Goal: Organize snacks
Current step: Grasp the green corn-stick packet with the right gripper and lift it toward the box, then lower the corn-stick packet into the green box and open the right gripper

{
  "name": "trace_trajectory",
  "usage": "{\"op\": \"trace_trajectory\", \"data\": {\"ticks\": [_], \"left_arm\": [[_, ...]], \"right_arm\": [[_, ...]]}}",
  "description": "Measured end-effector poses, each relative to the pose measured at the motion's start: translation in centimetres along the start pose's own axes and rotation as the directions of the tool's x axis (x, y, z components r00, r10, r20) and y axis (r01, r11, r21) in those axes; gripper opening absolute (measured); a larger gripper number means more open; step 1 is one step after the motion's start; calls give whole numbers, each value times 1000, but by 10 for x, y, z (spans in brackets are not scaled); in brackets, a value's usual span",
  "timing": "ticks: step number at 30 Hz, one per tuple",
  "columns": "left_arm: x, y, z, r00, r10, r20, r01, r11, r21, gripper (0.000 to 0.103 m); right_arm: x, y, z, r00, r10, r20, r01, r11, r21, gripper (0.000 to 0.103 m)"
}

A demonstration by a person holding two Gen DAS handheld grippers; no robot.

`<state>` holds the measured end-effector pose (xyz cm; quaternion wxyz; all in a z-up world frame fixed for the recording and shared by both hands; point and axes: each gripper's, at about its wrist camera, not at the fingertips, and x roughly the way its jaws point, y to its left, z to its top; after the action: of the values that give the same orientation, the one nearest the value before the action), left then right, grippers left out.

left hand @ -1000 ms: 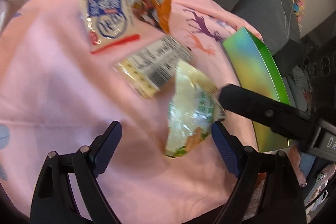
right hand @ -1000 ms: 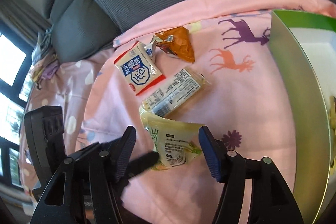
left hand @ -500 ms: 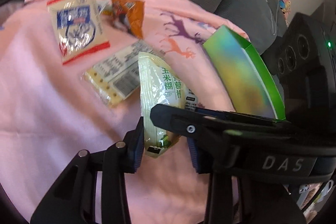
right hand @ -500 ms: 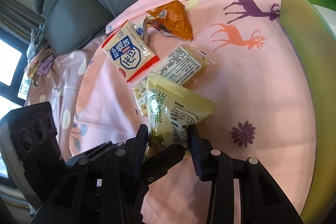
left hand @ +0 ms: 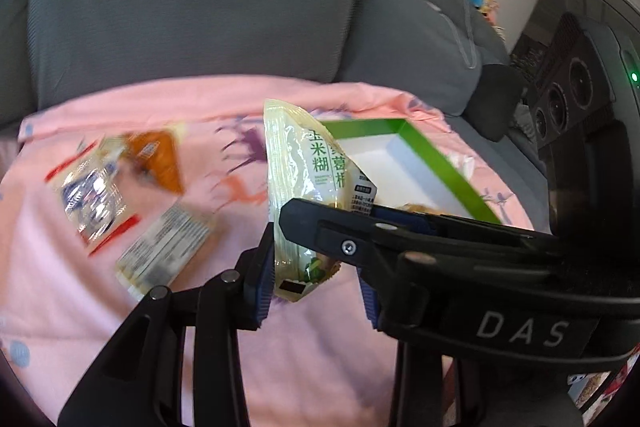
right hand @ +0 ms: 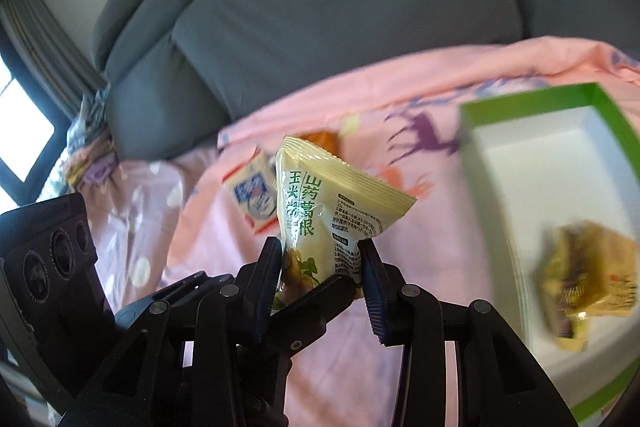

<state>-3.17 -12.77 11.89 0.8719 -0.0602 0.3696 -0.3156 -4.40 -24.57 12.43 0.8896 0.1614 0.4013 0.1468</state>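
Both the left hand-held gripper and the right hand-held gripper are clamped on the pale green snack packet, held above the pink sheet. The step seems to be carrying it to the green box; next it must go over the rim, then both release.

Left tool clamped, right tool seemingly clamped, fingers crossing

Pale yellow snack packet: formerly flat on pink cloth, now clamped between left gripper and right gripper, lifted, box at 2 o'clock.
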Motion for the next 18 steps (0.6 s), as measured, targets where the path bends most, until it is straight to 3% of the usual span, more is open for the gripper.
{"op": "trace_trajectory", "data": {"ticks": [9, 18], "left_arm": [[47, -66, 25, 995, -81, -56, 87, 991, 105, 36], [98, -100, 29, 976, -125, -178, 151, 979, 137, 36]], "right_arm": [[-48, -65, 12, 993, -83, 83, 72, 990, 119, 42], [-54, -122, 11, 986, -155, 67, 131, 954, 270, 42]]}}
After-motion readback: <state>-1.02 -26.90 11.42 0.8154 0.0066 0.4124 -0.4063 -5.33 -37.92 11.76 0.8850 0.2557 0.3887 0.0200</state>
